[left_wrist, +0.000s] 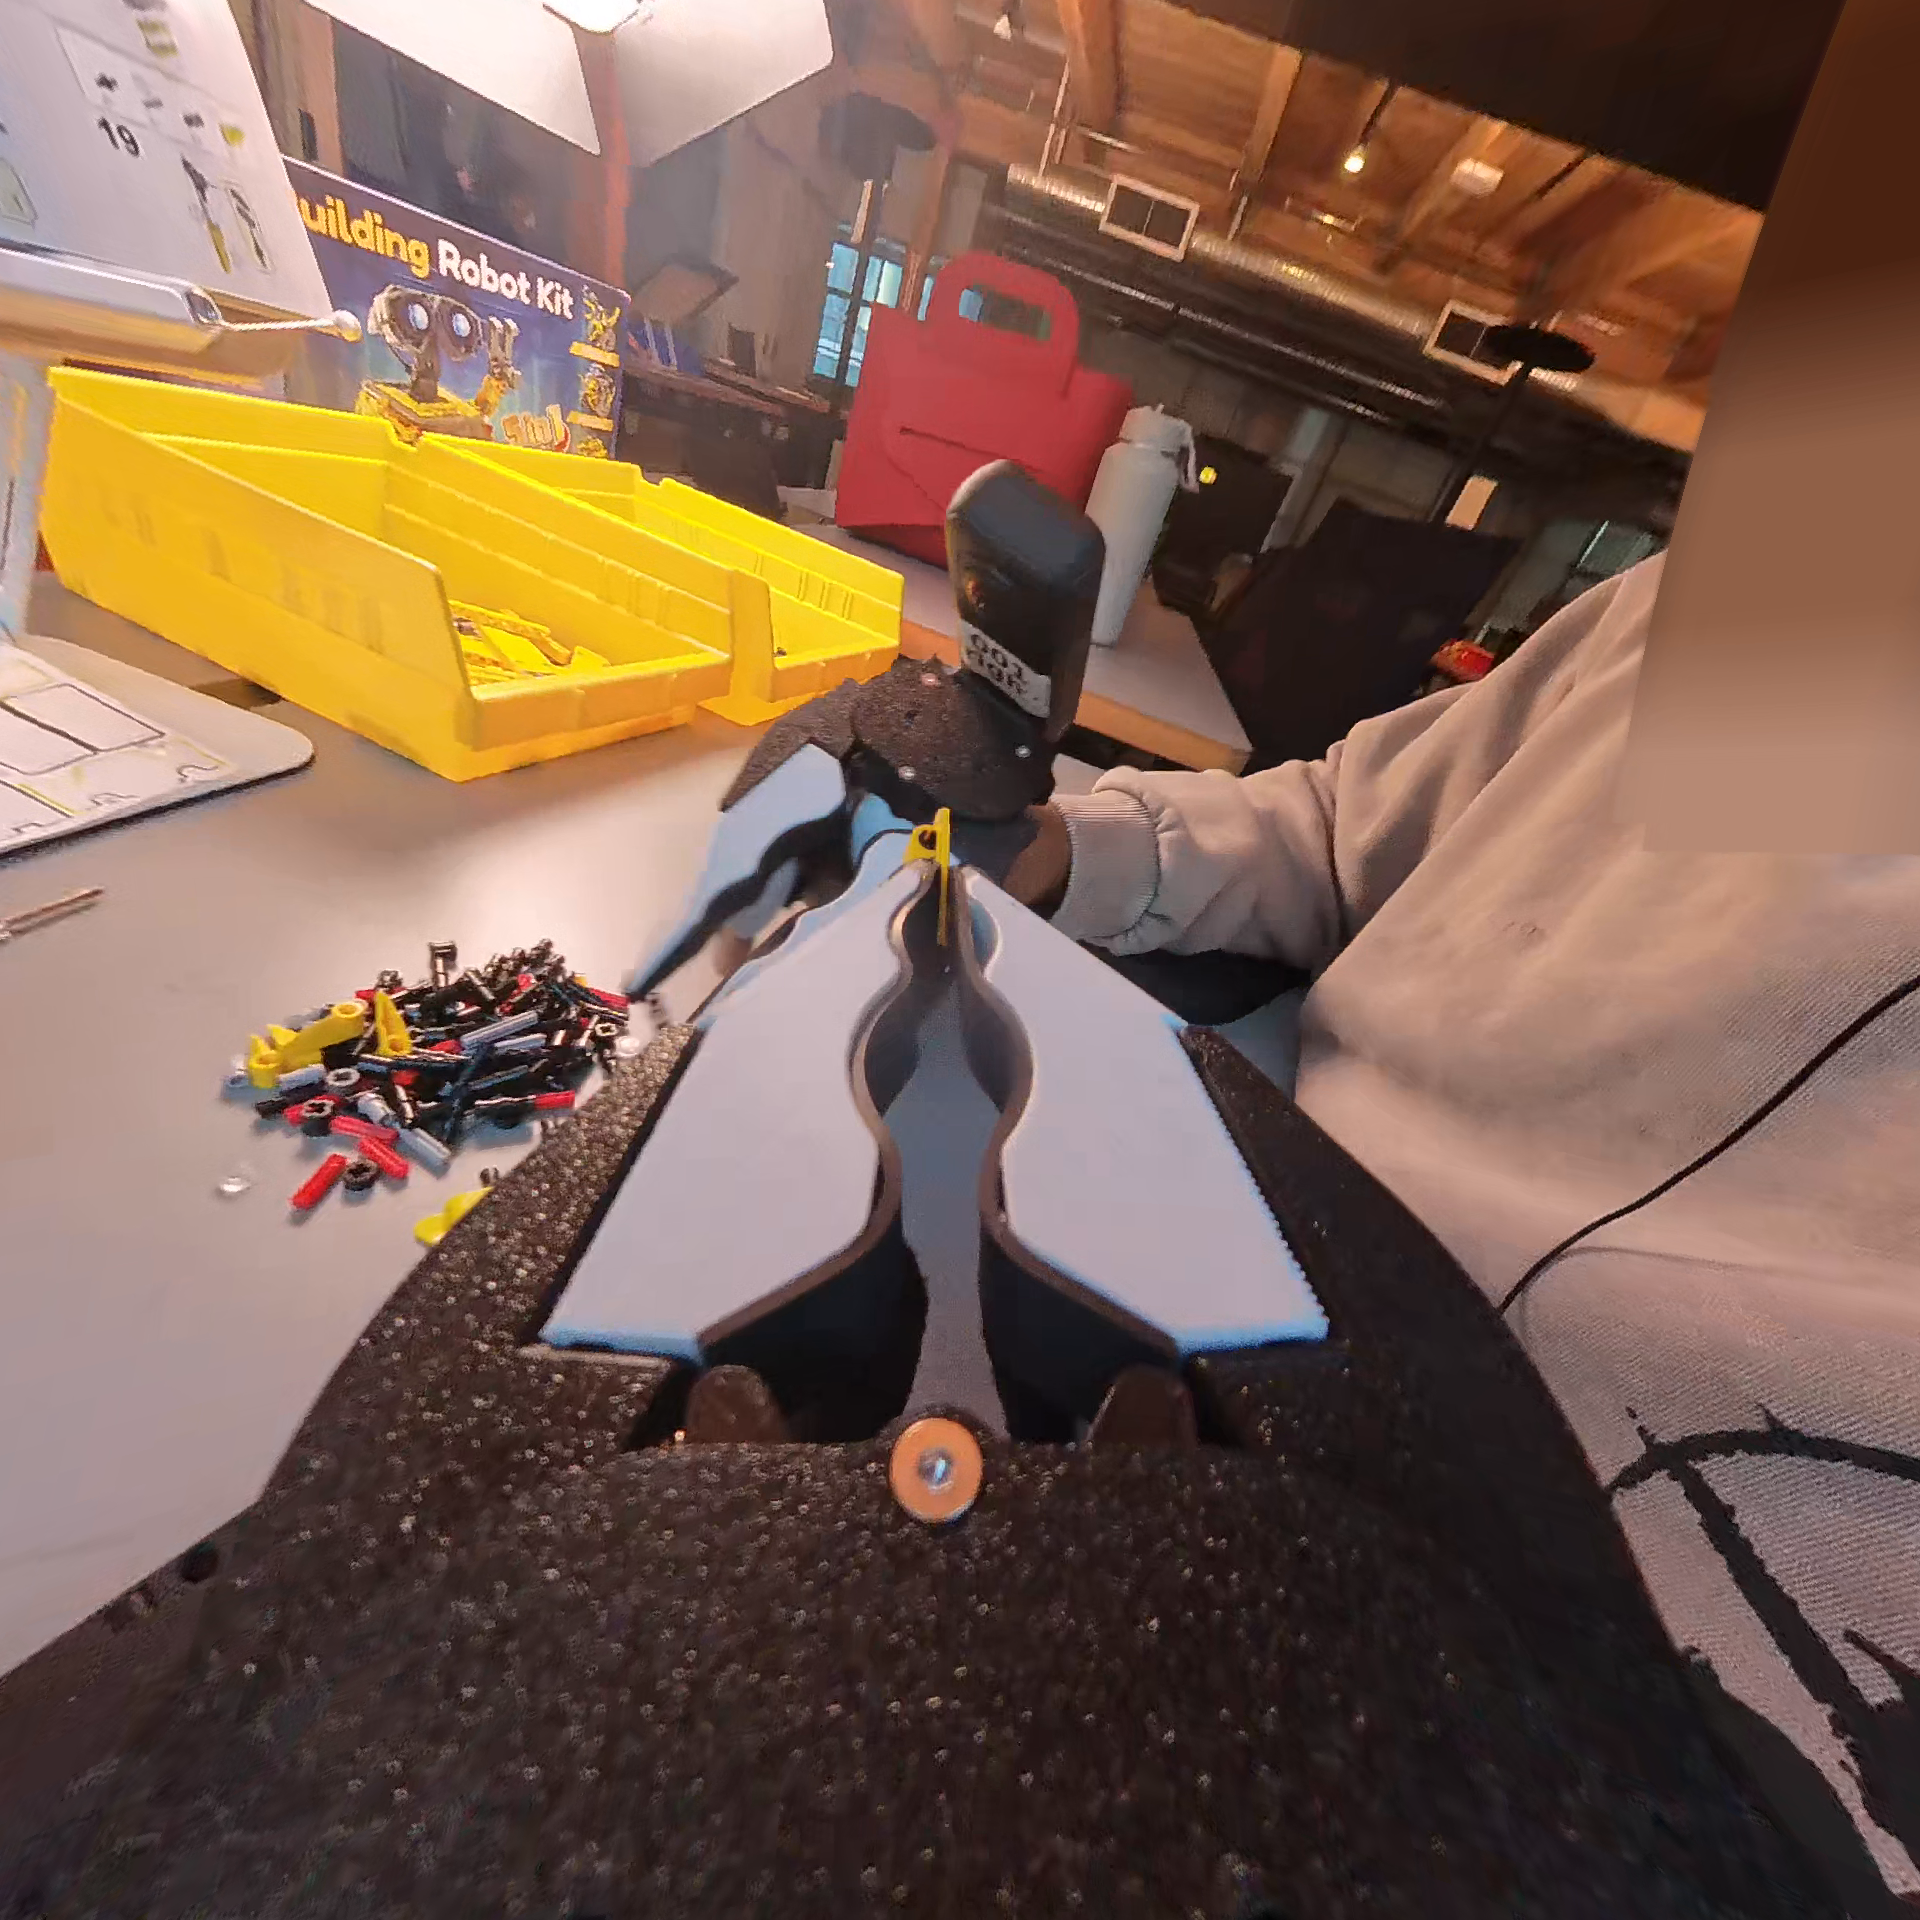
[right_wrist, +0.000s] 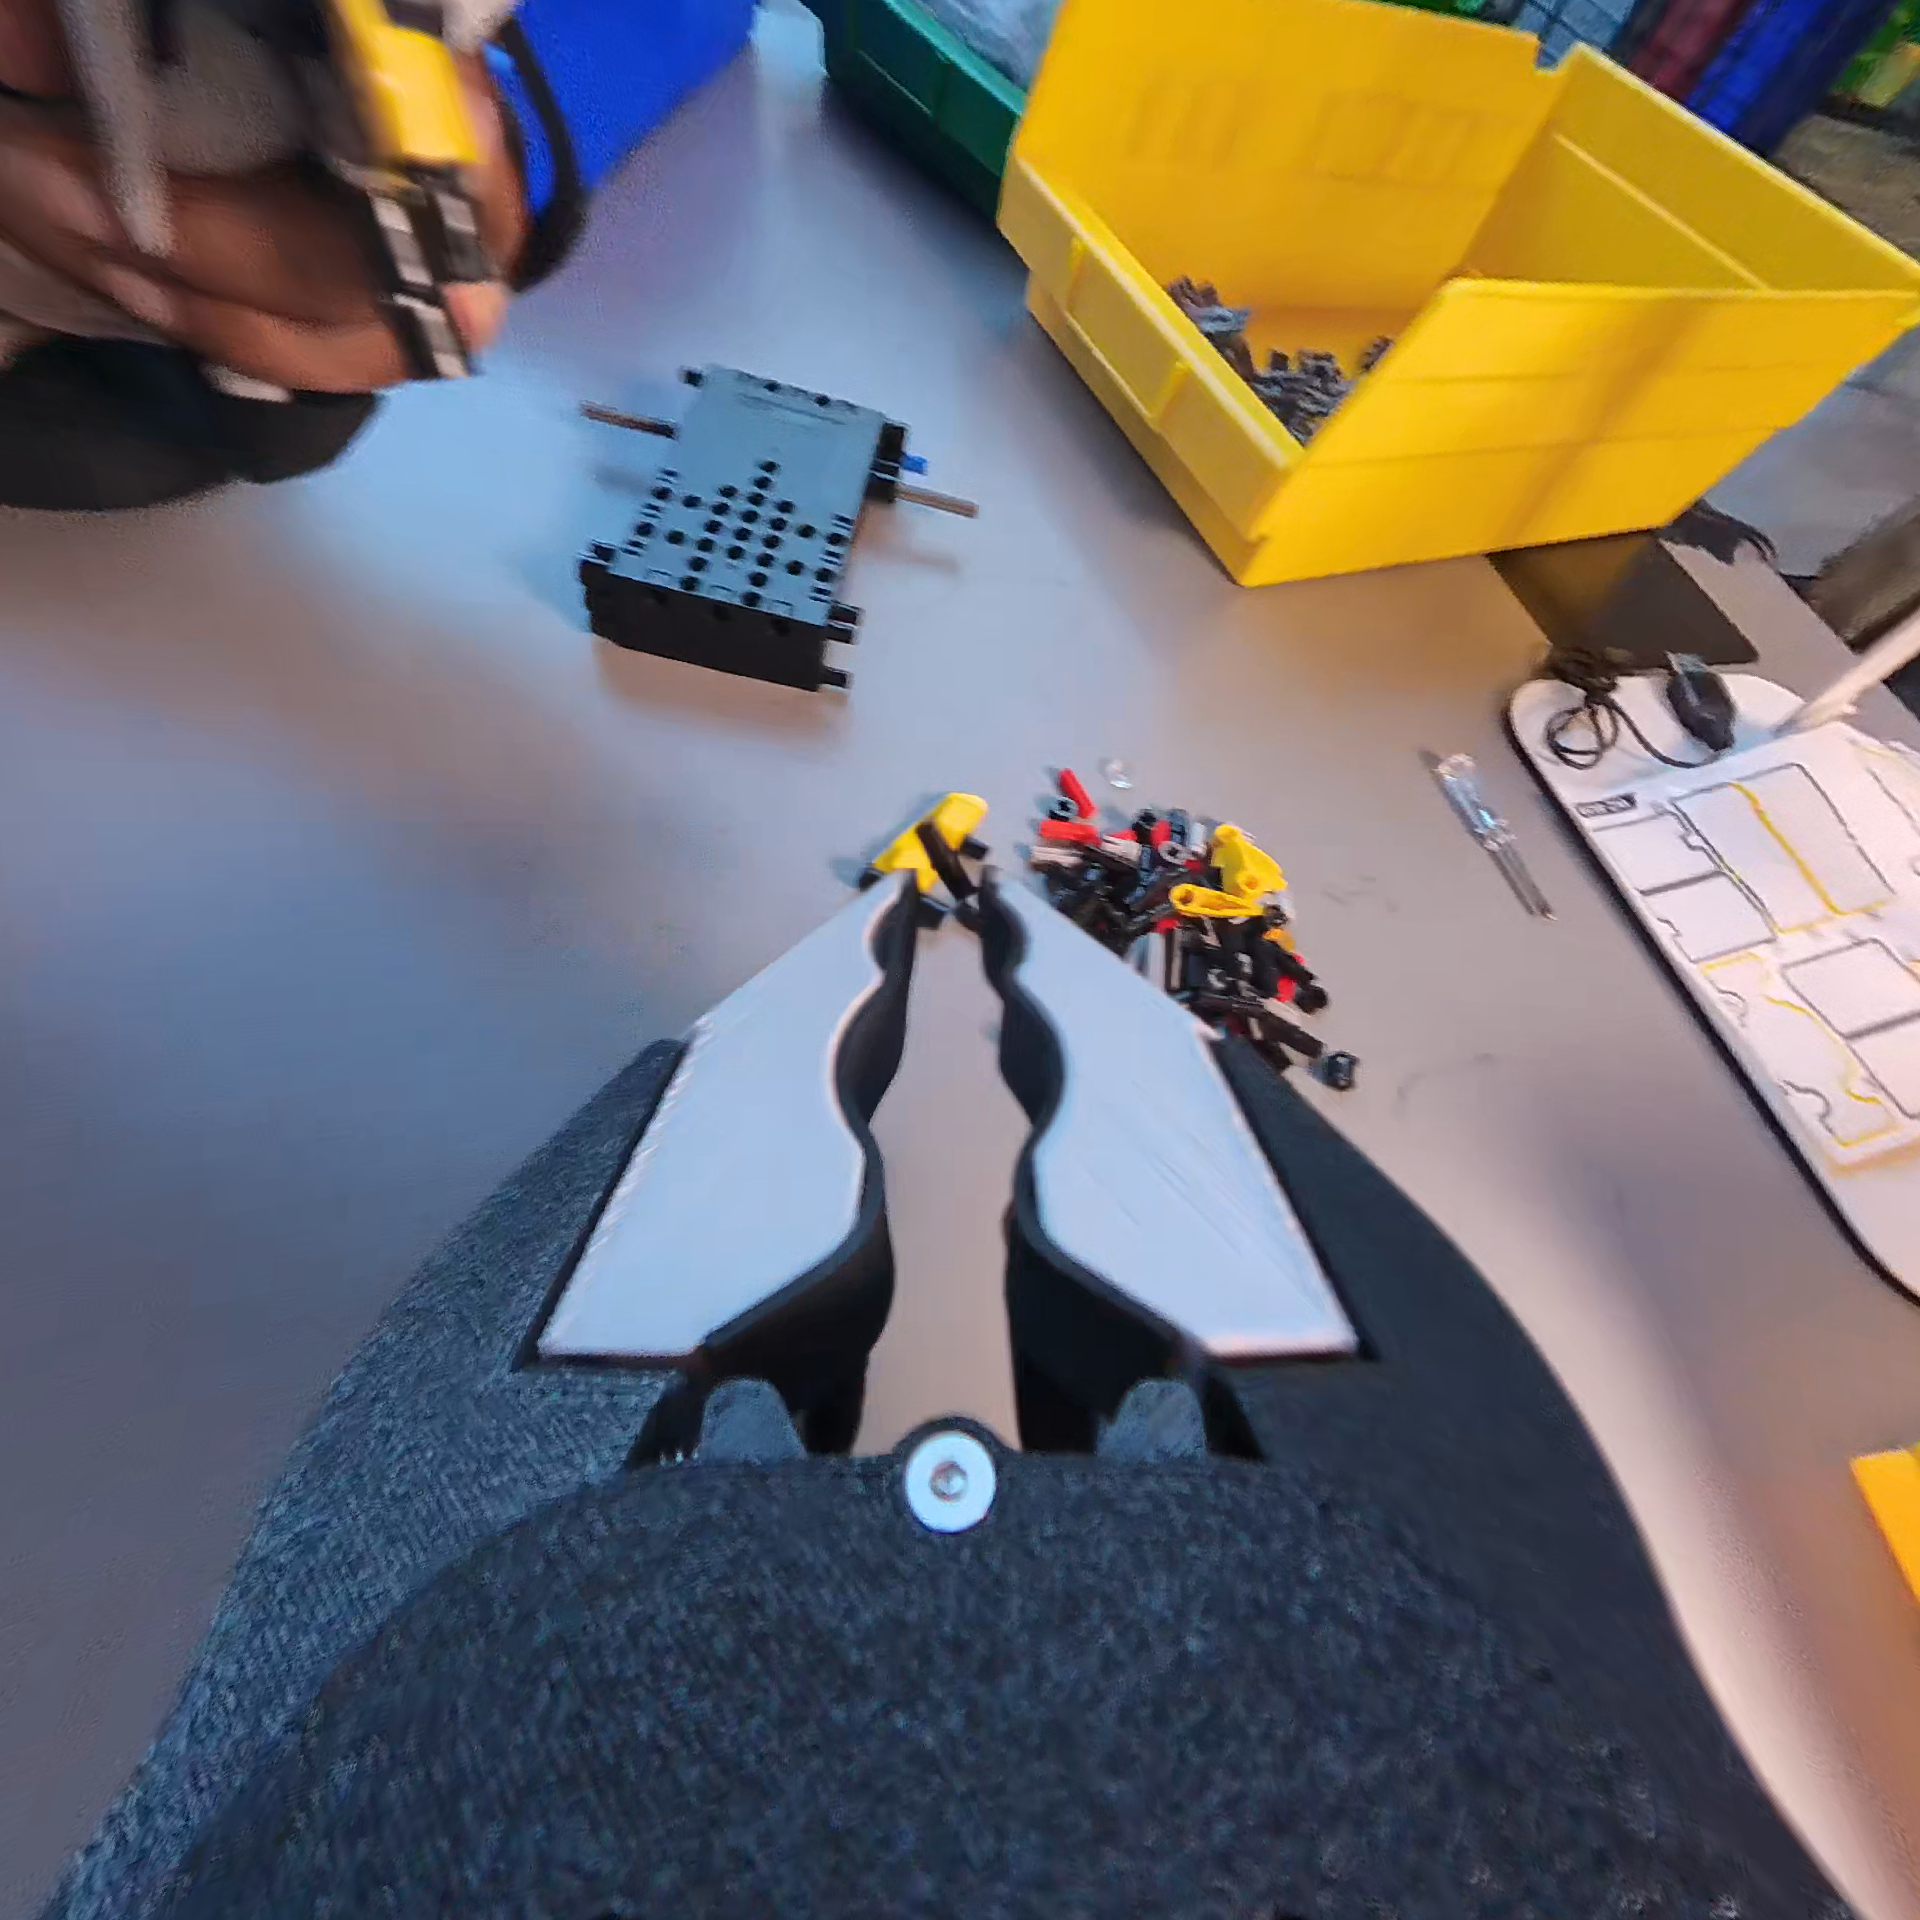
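— What does your left gripper (left_wrist: 940, 894) hold?

— Your left gripper's fingers are pressed together on a thin yellow piece (left_wrist: 935, 862), which stands upright at the tips, above the grey table (left_wrist: 208, 1299). Just behind it you see your right gripper (left_wrist: 727, 925), held in a hand with a grey sleeve (left_wrist: 1351, 831).

— And your right gripper (right_wrist: 951, 883)?

— Its fingers are only slightly apart. A yellow part with a black pin (right_wrist: 935, 836) sits at the tips; if they really pinch it, I cannot tell. The pile of small black, red and yellow pieces (right_wrist: 1184, 914) lies just beside on the right. The black block with holes (right_wrist: 738, 530) lies farther ahead, and the yellow bin (right_wrist: 1455, 312) stands behind.
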